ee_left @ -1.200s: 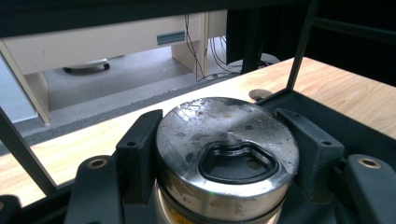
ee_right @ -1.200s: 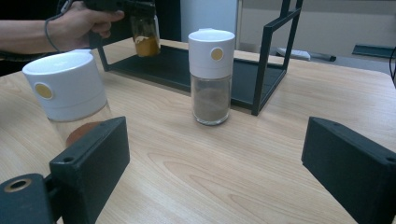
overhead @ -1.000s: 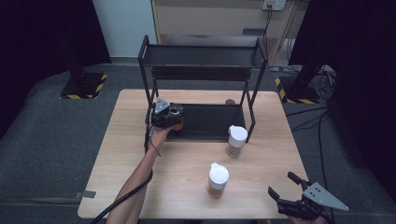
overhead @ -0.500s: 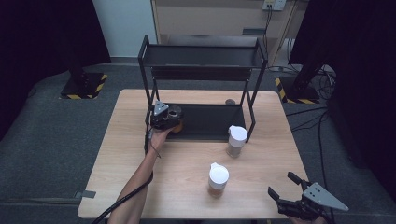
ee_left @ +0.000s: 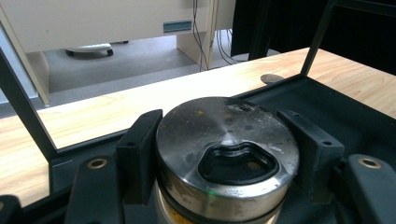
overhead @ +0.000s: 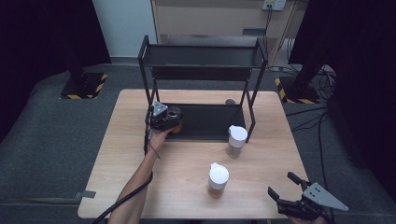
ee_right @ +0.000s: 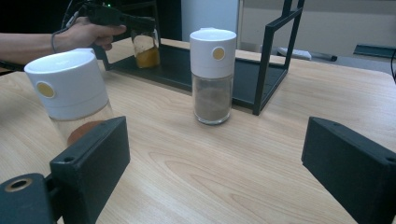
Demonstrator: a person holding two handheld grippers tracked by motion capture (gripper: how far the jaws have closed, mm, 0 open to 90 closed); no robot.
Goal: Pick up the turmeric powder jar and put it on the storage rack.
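A glass jar with a steel lid (ee_left: 227, 149) and orange powder inside stands at the left end of the black rack's lower shelf (overhead: 210, 122). My left gripper (overhead: 172, 119) is shut on it, one jaw on each side just under the lid. The same jar (ee_right: 145, 46) is in the far hand in the right gripper view. My right gripper (overhead: 282, 183) hovers open at the table's front right corner, nothing between its jaws. Two white-capped jars stand on the table: one with grey-brown powder (overhead: 236, 141) by the rack's right post, one (overhead: 218, 179) nearer the front.
The black two-tier rack (overhead: 205, 56) stands at the back middle of the wooden table (overhead: 126, 154); its top shelf is bare. A small dark round disc (overhead: 229, 101) lies on the table behind the rack. Dark floor surrounds the table.
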